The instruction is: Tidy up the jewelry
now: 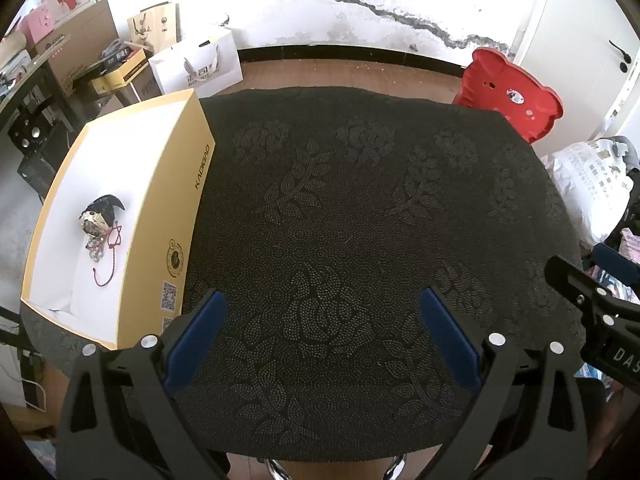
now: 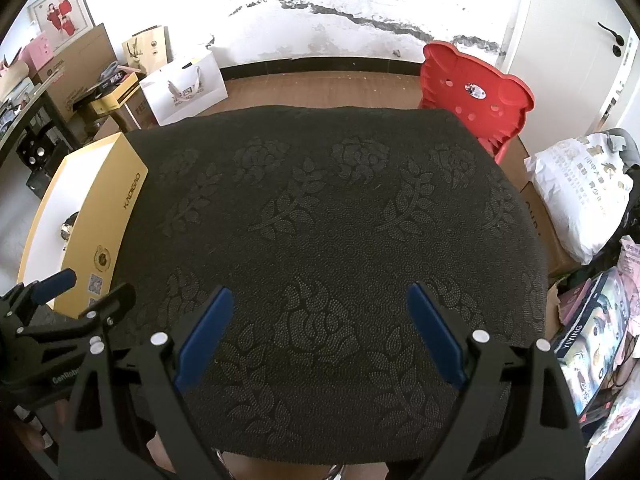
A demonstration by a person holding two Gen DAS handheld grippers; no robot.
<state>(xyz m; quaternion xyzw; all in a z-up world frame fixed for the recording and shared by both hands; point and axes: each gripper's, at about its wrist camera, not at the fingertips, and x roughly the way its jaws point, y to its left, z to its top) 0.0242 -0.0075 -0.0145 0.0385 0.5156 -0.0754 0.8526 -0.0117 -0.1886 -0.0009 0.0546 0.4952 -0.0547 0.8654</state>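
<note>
black floral cloth covers the counter (image 1: pixel 340 220) under both of your grippers. your left gripper (image 1: pixel 322 336) hangs over the bare cloth with its blue-padded fingers (image 1: pixel 196 344) spread wide and nothing between them. your right gripper (image 2: pixel 320 332) is the same: fingers (image 2: pixel 206 336) wide apart, empty, over the embossed roses.

the jewelry (image 1: pixel 100 224) is well off to the left of your left fingers, lying inside the open yellow box (image 1: pixel 168 216) on its white floor: a tangle of silvery beaded pieces with a dark curved piece on top and a red cord trailing toward you. from the right wrist view only a sliver of it shows over the box wall. the box sits at the counter's left edge, its near corner just left of your left fingers.

beyond the counter, ahead and right of your right fingers, stands a red bear-shaped chair (image 2: pixel 476 96); a white paper bag (image 2: pixel 184 88) sits on the floor ahead to the left.
</note>
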